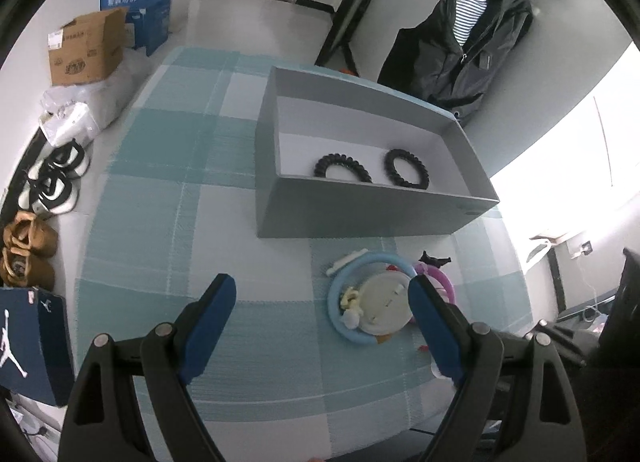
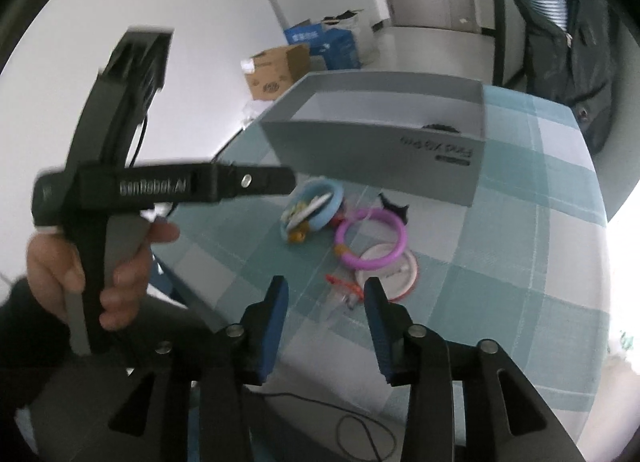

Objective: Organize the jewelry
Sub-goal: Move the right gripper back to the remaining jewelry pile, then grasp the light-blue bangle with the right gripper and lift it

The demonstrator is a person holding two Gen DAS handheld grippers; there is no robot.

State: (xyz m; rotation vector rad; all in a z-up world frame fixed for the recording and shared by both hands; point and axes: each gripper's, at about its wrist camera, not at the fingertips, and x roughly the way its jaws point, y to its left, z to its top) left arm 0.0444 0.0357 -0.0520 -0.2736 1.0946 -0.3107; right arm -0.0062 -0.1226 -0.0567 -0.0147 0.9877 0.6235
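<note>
A grey open box (image 1: 360,214) stands on the teal checked table and holds two black spiral hair ties (image 1: 343,167) (image 1: 407,168). In front of it lies a pile of jewelry: a light blue bangle (image 1: 340,294), a white round disc (image 1: 387,304), a pink bangle (image 2: 370,236) and a black bow clip (image 2: 394,207). My left gripper (image 1: 322,294) is open and empty, above the table, its right finger over the pile's edge. My right gripper (image 2: 326,298) is open and empty, just short of a small red item (image 2: 340,282) near the pile.
The box also shows in the right wrist view (image 2: 380,150). The left hand-held gripper body (image 2: 160,186) crosses the right wrist view at left. Cardboard boxes (image 1: 86,48), shoes (image 1: 52,178) and a dark jacket (image 1: 468,50) surround the table on the floor and wall.
</note>
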